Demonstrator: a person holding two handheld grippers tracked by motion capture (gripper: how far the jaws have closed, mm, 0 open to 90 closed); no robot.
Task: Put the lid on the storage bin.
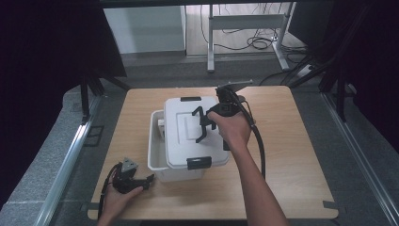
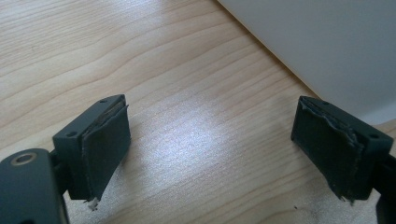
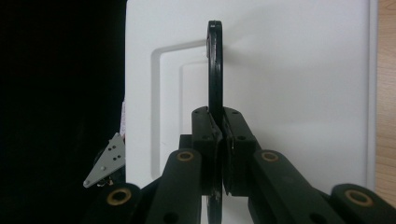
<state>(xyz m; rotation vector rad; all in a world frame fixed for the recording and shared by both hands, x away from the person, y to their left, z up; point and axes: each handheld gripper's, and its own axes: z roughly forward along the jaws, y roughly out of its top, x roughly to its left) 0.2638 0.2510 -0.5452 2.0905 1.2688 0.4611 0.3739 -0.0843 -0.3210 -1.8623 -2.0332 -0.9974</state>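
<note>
**Over the white box, the right gripper pinches the lid handle**

At the table's (image 1: 291, 155) middle, the right gripper (image 1: 203, 123) has its jaws pressed onto the black handle (image 3: 215, 70) of the white lid (image 1: 193, 134), which sits skewed across the white box (image 1: 157, 160). Its own view shows the pads clamped on the thin handle edge-on. Near the table's front left, the left gripper (image 1: 149, 179) rests with jaws spread wide, nothing between them; its view shows bare wood beside the box wall (image 2: 317, 42). No writing is legible.
</note>
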